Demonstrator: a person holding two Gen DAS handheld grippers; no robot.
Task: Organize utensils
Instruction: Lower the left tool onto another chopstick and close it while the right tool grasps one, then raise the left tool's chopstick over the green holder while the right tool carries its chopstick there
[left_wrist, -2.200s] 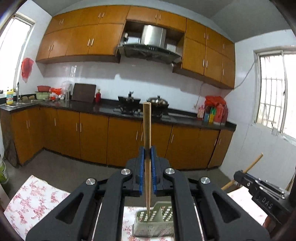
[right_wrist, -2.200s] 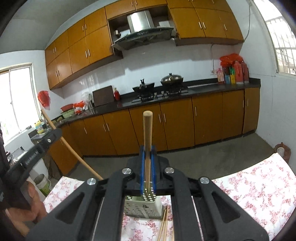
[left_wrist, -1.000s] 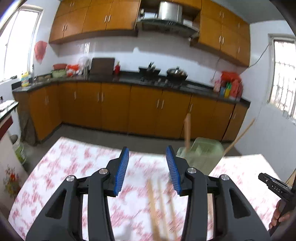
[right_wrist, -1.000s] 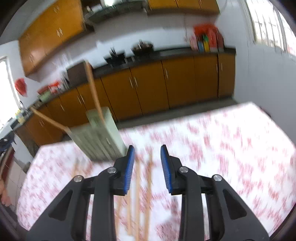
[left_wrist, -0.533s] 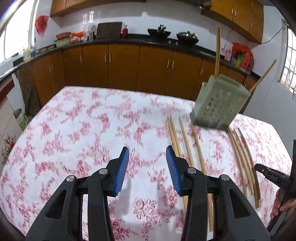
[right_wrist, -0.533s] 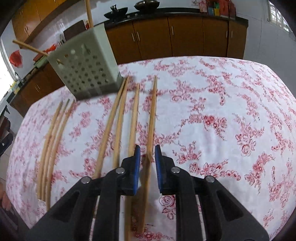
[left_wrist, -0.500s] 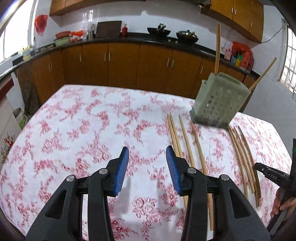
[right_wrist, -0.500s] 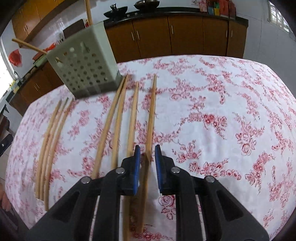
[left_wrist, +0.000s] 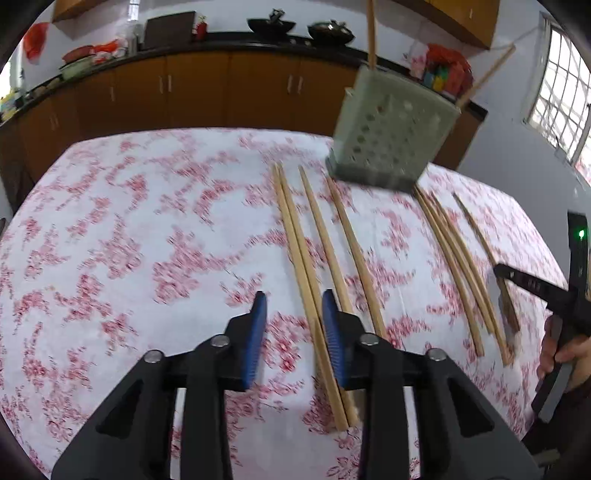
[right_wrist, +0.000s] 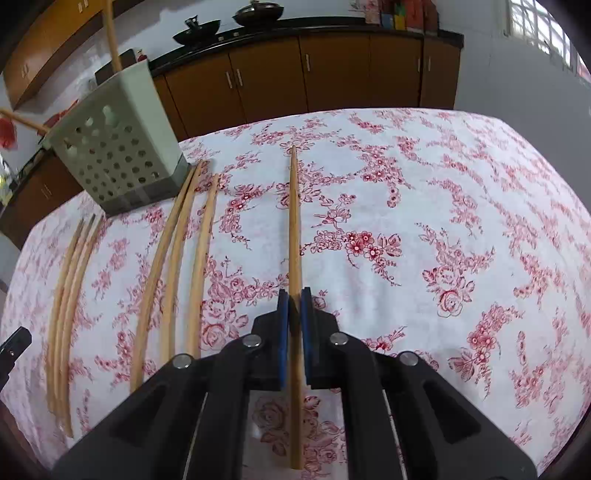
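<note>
**Both grippers going down for chopsticks**

The right gripper (right_wrist: 294, 297) is pinching a single chopstick (right_wrist: 293, 221) tight between its blue pads, the stick pointing to twelve o'clock, apparently ready for lifting. The left gripper (left_wrist: 294, 308) is closing, jaws still apart around a touching pair of chopsticks (left_wrist: 295, 240). Both are angling steeply down at the floral tablecloth (right_wrist: 461, 221). The perforated holder (right_wrist: 118, 147) is standing at ten o'clock, two sticks already inside.

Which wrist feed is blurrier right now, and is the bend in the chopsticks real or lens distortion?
Left wrist view: motion-smeared, the red floral tablecloth and pale green perforated utensil holder look soft. Right wrist view: sharp, the flower print is crisp around the wooden chopstick clamped in the right gripper. The loose wooden chopsticks bow toward the frame edge, the centred one looks straight: fisheye distortion.
</note>
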